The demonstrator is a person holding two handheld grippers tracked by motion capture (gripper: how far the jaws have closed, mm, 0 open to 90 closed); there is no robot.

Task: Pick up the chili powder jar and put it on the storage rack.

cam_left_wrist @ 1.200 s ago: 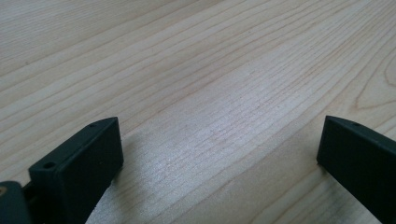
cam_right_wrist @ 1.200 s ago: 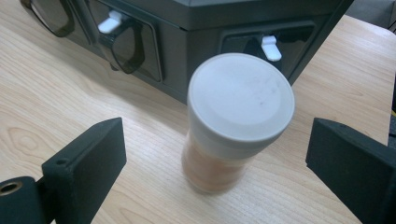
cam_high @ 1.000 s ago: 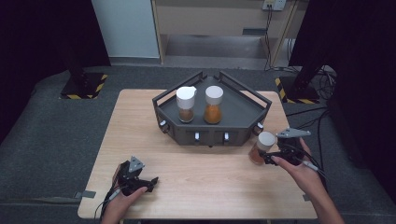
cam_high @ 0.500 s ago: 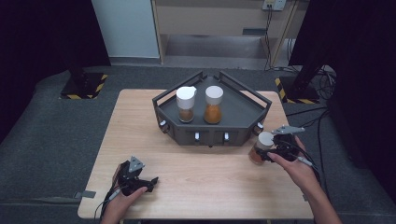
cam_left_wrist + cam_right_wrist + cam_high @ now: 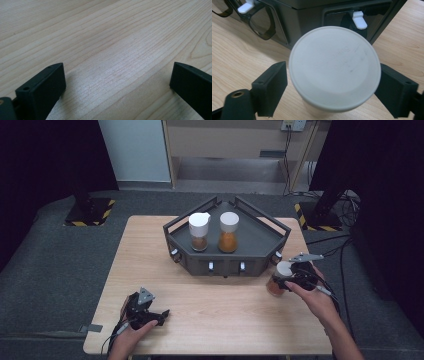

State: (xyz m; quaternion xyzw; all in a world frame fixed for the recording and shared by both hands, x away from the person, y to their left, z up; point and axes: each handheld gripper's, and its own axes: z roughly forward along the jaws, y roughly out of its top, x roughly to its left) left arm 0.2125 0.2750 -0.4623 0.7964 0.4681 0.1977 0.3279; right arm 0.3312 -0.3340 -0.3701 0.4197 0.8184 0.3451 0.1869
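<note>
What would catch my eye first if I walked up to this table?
Probably the dark angular tray at the table's far middle, with two white-capped jars of brown and orange contents standing in it. Next, a third white-lidded jar sits between the right gripper's jaws, just off the tray's right corner.

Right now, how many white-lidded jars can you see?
3: two stand side by side in the black tray, left jar and right jar; the third jar sits between the right gripper jaws.

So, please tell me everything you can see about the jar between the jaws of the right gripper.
The jar has a round white lid and amber-brown contents. It stands upright on the wooden table, just right of the dark tray. The right gripper has a jaw on each side of it; whether they touch cannot be told.
</note>
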